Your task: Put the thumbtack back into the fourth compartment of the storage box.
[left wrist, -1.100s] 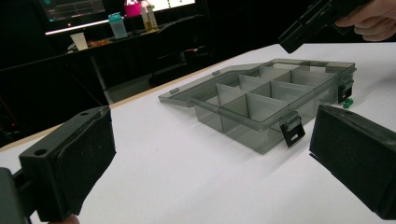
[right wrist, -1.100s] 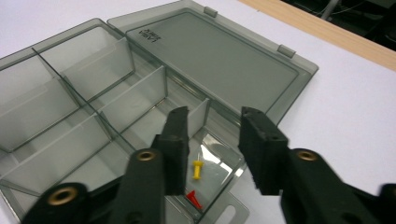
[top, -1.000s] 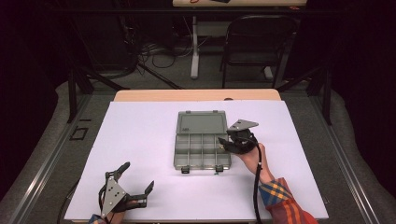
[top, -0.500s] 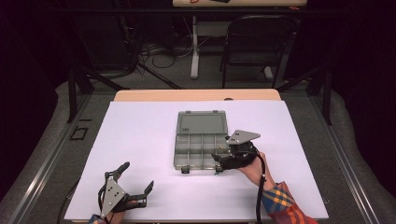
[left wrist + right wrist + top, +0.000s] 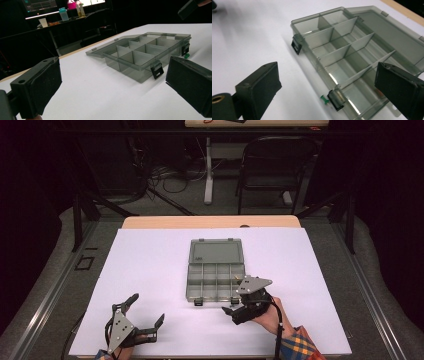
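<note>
Right gripper [image 5: 234, 312], fingers just opened wide and empty, hangs off the smoky clear plastic compartment box's [image 5: 216, 276] front edge beside a green pushpin [image 5: 324, 99]; left gripper [image 5: 148, 316], fingers wide, sits over bare white counter [image 5: 150, 265].

The high view looks forward and down from above the near side of the white table [image 5: 150, 270]. Each gripper view looks low and close across this table, and all three share the grey transparent compartment box [image 5: 216, 276] [image 5: 147, 51] [image 5: 352, 55].

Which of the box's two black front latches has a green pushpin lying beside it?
The latch nearest the right gripper; the green pushpin lies beside it.
</note>
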`<move>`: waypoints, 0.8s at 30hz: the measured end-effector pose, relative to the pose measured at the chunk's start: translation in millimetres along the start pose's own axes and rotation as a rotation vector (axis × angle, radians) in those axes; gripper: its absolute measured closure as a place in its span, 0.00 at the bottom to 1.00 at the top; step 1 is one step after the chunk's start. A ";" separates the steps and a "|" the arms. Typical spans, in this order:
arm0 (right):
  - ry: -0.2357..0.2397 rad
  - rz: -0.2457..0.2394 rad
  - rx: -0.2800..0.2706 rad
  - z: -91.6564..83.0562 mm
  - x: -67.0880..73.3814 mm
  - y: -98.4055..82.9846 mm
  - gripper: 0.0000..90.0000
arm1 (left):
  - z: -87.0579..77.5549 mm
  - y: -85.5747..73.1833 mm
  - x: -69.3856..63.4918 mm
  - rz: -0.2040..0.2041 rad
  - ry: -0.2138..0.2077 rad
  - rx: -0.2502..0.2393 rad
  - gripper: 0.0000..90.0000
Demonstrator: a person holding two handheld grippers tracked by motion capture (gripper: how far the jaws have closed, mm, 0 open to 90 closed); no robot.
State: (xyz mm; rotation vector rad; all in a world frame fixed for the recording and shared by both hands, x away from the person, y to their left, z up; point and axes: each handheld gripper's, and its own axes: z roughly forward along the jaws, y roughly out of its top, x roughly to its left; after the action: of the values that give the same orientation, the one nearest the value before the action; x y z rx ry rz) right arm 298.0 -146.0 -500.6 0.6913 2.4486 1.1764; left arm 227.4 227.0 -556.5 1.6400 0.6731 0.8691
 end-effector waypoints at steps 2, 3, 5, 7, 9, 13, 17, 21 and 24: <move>0.007 -0.002 0.006 -0.1 3.8 -2.3 0.05 | -0.1 0.0 0.1 0.000 0.001 0.000 0.00; 0.012 -0.006 0.010 0.1 5.6 -3.5 0.05 | 0.0 0.0 0.1 0.000 0.001 0.000 0.00; 0.014 -0.012 0.019 0.3 9.9 -6.1 0.05 | -0.1 0.0 0.1 0.000 0.001 0.000 0.00; 0.021 -0.020 0.023 0.5 13.9 -8.5 0.06 | -0.1 0.0 0.1 0.000 0.001 0.000 0.00; 0.025 -0.032 0.023 1.0 18.4 -11.1 0.10 | -0.1 0.0 0.1 -0.001 0.001 0.000 0.00; 0.035 -0.048 0.032 3.7 24.7 -15.9 0.19 | 0.0 0.0 0.1 0.001 0.001 0.001 0.00; 0.052 -0.056 0.042 7.8 25.4 -19.4 0.27 | 0.0 0.0 0.1 0.000 0.001 0.001 0.00; 0.083 -0.076 0.065 12.9 25.2 -22.9 0.34 | 0.3 -0.1 0.1 -0.001 -0.001 0.002 0.00; 0.096 -0.089 0.085 19.9 25.2 -26.4 0.37 | 0.5 -0.1 -0.4 0.000 -0.002 0.002 0.00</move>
State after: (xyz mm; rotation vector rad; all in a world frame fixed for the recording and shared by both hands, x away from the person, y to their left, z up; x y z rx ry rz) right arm 279.6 -133.6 -535.7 0.5547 2.5933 1.1006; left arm 227.6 226.5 -556.7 1.6420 0.6729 0.8666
